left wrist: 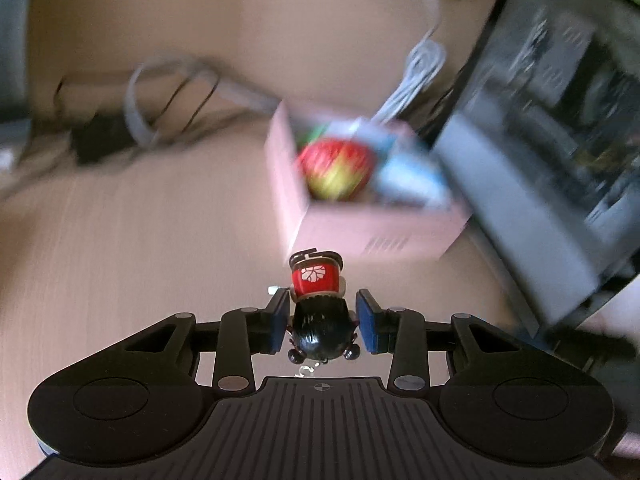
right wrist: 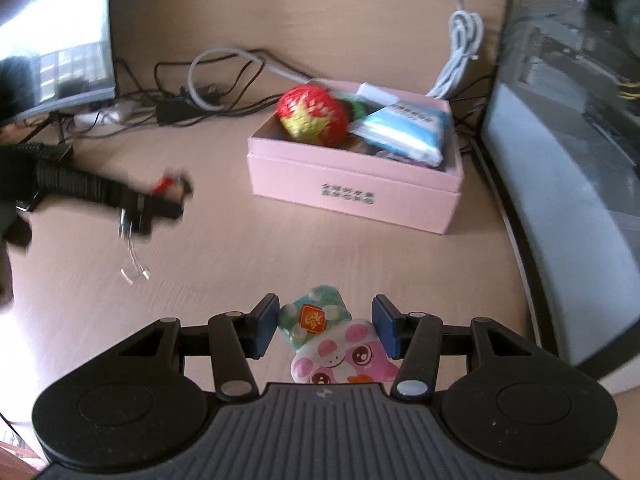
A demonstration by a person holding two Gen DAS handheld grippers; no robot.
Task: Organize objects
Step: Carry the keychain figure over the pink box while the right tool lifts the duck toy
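The left claw (left wrist: 323, 318) is clenched on a small figurine (left wrist: 319, 308) (black hair, red body), held above the tabletop (left wrist: 140, 248) near the pink box (left wrist: 360, 236). The right claw (right wrist: 326, 330) is released around a pink pig toy (right wrist: 340, 350). The box holds a strawberry (right wrist: 314, 114) and a blue packet (right wrist: 404, 130).

Tangled cables (right wrist: 208, 96) lie on the wooden worktop (right wrist: 200, 248), a monitor (right wrist: 56, 40) far left, a computer case (right wrist: 568, 100) right.

Pale wood-grain desk (right wrist: 224, 240) bearing pink box (right wrist: 352, 196), cables (right wrist: 224, 80), pig toy (right wrist: 340, 352).
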